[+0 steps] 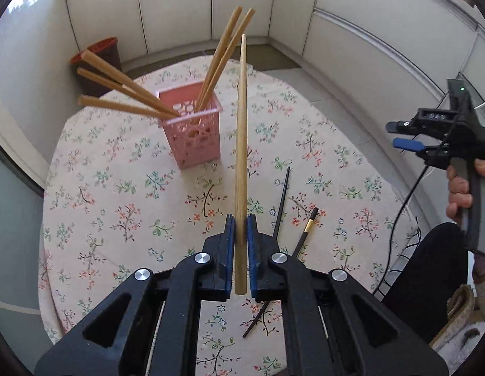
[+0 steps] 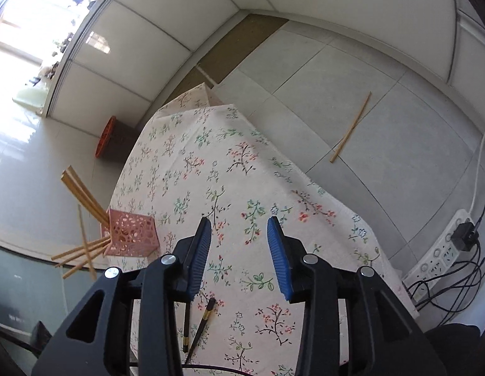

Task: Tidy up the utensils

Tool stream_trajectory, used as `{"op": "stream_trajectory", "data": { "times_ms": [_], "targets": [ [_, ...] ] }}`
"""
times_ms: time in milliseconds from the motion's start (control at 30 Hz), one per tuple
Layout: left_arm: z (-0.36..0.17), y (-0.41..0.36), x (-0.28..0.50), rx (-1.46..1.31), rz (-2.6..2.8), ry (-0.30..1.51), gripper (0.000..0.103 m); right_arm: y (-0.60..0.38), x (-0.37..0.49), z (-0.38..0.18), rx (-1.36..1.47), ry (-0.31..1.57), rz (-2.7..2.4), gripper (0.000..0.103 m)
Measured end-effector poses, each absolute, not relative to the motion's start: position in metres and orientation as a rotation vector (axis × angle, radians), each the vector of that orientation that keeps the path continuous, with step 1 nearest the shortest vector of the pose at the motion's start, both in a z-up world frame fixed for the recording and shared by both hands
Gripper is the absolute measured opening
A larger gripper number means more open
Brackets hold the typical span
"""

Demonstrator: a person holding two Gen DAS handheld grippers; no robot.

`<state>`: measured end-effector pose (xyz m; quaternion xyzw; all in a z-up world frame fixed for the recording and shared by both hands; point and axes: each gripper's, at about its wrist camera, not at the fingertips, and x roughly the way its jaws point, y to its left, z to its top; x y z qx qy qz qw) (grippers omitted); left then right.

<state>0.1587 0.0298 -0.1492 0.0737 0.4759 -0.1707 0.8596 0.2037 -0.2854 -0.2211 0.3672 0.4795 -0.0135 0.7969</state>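
The left gripper [image 1: 240, 232] pinches a wooden chopstick [image 1: 241, 144] between its 2 blue pads, above the table [image 1: 117, 219]. The right gripper [image 2: 239, 250] hovers over the table with jaws spread apart, gripped by a hand [image 1: 461, 188].

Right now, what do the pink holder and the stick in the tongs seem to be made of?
Pink holder: probably moulded plastic, matte, with even cut-out holes in its walls. Stick clamped in the left tongs: looks like bamboo or wood, pale tan, unlacquered, with faint lengthwise grain.
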Motion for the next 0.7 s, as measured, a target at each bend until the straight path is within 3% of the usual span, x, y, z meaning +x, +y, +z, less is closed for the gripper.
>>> {"op": "stream_trajectory", "data": {
  "times_ms": [167, 367, 467, 567, 700],
  "targets": [
    [-0.096, 0.030, 0.153, 0.147, -0.333, 0.850, 0.007, -0.246, 0.205, -0.214, 0.689, 1.034, 0.075, 0.042],
    [-0.073, 0.045, 0.177, 0.025, -0.276, 0.786, 0.007, -0.211, 0.206, -0.182, 0.579, 0.971, 0.195, 0.042],
    [-0.067, 0.047, 0.176, 0.000, -0.284, 0.758, 0.007, -0.180, 0.206, -0.175, 0.383, 0.952, 0.240, 0.052],
    [-0.069, 0.048, 0.173, 0.000, -0.281, 0.756, 0.007, -0.144, 0.209, -0.195, 0.189, 1.052, 0.300, 0.052],
    [-0.072, 0.053, 0.169, 0.004, -0.284, 0.750, 0.007, -0.138, 0.227, -0.235, 0.343, 1.218, 0.221, 0.052]
  ]
}}
